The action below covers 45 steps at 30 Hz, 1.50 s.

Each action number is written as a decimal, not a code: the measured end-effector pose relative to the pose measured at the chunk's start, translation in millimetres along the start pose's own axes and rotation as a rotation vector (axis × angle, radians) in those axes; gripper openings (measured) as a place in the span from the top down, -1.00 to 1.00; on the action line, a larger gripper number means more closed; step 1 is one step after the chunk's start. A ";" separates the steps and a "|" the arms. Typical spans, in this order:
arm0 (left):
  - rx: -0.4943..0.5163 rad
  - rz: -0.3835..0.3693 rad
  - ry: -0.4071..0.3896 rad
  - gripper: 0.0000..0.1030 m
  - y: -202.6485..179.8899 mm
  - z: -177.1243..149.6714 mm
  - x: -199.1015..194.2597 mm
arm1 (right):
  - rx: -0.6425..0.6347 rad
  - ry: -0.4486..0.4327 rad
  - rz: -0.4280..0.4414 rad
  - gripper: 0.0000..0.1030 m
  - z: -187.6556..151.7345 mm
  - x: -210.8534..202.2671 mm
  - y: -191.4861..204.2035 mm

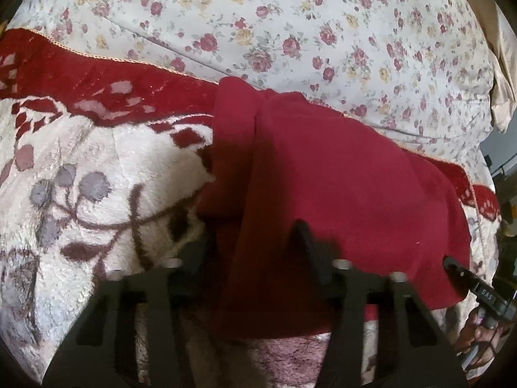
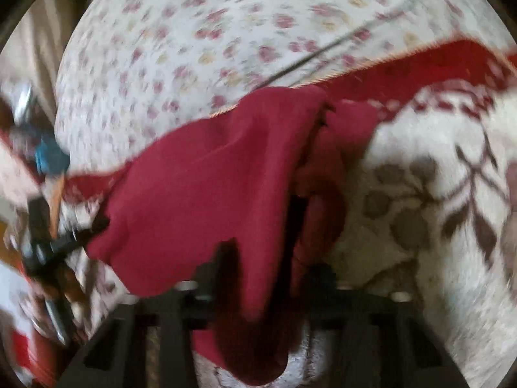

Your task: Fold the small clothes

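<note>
A dark red garment (image 1: 339, 174) lies bunched on a plush blanket, partly raised. In the left wrist view its left part hangs down between the black fingers of my left gripper (image 1: 252, 239), which is shut on the cloth. At that view's right edge the tip of my right gripper (image 1: 452, 264) pinches the garment's lower right corner. In the blurred right wrist view the red garment (image 2: 210, 174) drapes through my right gripper (image 2: 268, 258), shut on a fold. At the left, my left gripper (image 2: 98, 224) grips the garment's corner.
The garment rests on a white and red plush blanket (image 1: 97, 168) with a leaf pattern, spread over a flowered bedsheet (image 1: 290, 32). A beige curtain (image 1: 501, 74) hangs at the far right. A hand (image 1: 478, 333) holds the right gripper's handle.
</note>
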<state>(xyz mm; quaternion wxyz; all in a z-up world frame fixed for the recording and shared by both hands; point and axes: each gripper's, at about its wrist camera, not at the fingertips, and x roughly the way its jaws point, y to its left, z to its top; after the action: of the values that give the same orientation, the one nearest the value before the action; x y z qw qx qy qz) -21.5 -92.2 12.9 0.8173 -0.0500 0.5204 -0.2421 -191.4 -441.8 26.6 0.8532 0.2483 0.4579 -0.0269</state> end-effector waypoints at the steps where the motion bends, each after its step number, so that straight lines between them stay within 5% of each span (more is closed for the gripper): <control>1: -0.004 -0.018 0.007 0.65 -0.4 0.6 -1.3 | -0.011 -0.010 -0.014 0.69 1.3 -2.6 2.1; 8: -0.036 -0.112 0.017 0.81 -1.8 -15.0 -43.3 | -0.077 -0.048 -0.073 0.74 17.3 -30.9 9.8; 13: -0.052 -0.080 0.037 0.83 17.2 -16.3 -44.5 | -0.010 0.027 -0.053 0.74 14.8 -11.6 -11.0; 15: -0.083 -0.105 0.058 0.82 23.0 -15.2 -40.1 | 0.018 0.036 -0.062 0.68 15.0 -13.6 -14.3; 17: -0.066 -0.089 0.046 0.81 19.9 -13.6 -41.6 | 0.053 -0.012 -0.089 0.40 19.2 -27.6 -13.1; 22: 0.019 0.044 -0.023 0.21 6.1 -13.4 -47.6 | -0.033 -0.132 -0.055 0.07 48.4 -53.0 28.8; 29: 0.024 0.066 -0.001 0.01 8.8 -15.1 -35.1 | -0.248 0.034 0.059 0.06 87.0 38.5 127.4; 34: -0.012 0.062 0.011 -0.17 14.8 -11.3 -27.2 | -0.186 0.171 0.188 0.06 108.4 118.3 176.4; 40: -0.002 0.069 0.010 -0.19 11.3 -8.8 -22.7 | -0.392 0.216 -0.032 0.05 91.3 183.0 227.7; 45: -0.003 0.058 0.006 -0.21 13.8 -8.9 -20.6 | -0.399 0.201 -0.034 -0.02 95.3 191.3 227.7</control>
<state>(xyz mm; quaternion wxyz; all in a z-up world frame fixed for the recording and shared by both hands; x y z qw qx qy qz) -31.6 -69.4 21.2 0.8224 -0.0352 0.5244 -0.2177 54.8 -250.5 9.0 0.8350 0.0683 0.5409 0.0750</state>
